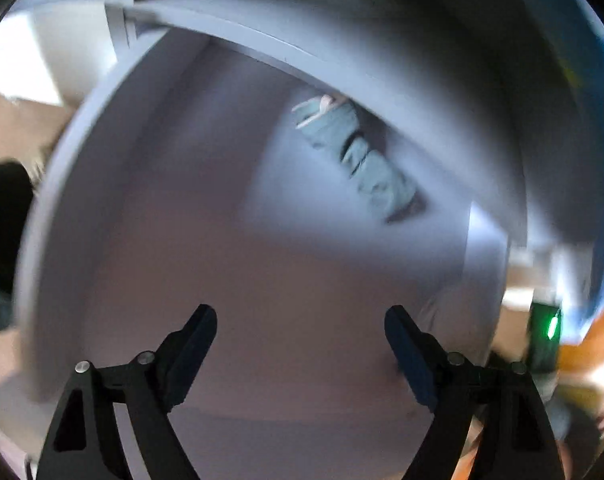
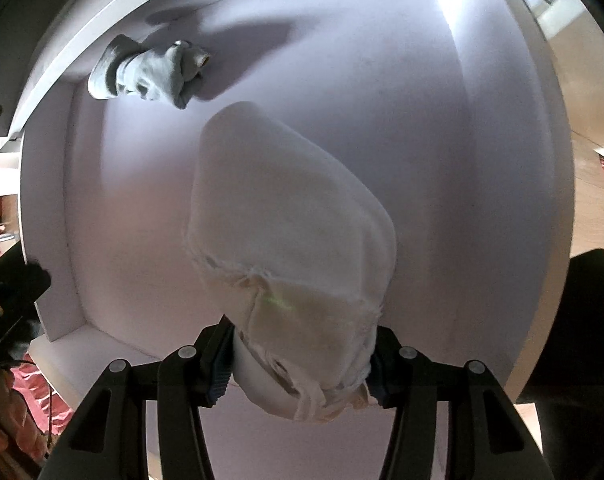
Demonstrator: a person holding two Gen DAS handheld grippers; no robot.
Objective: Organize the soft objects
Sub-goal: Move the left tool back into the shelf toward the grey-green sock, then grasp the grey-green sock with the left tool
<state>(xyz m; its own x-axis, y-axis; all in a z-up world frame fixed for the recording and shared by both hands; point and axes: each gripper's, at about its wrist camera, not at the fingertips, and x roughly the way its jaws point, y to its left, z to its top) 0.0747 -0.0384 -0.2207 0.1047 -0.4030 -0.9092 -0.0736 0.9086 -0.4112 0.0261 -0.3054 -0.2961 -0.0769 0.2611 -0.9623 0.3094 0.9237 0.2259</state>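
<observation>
My right gripper is shut on a folded white cloth and holds it inside a white shelf compartment. A rolled grey-green cloth lies at the compartment's back left corner. In the blurred left wrist view the same grey-green cloth lies deep in the white compartment. My left gripper is open and empty, in front of the compartment, well short of the cloth.
The compartment's white walls and upper shelf board frame both views. Red fabric lies outside at the lower left of the right wrist view. A wooden surface is at the right. A green light glows at the right of the left view.
</observation>
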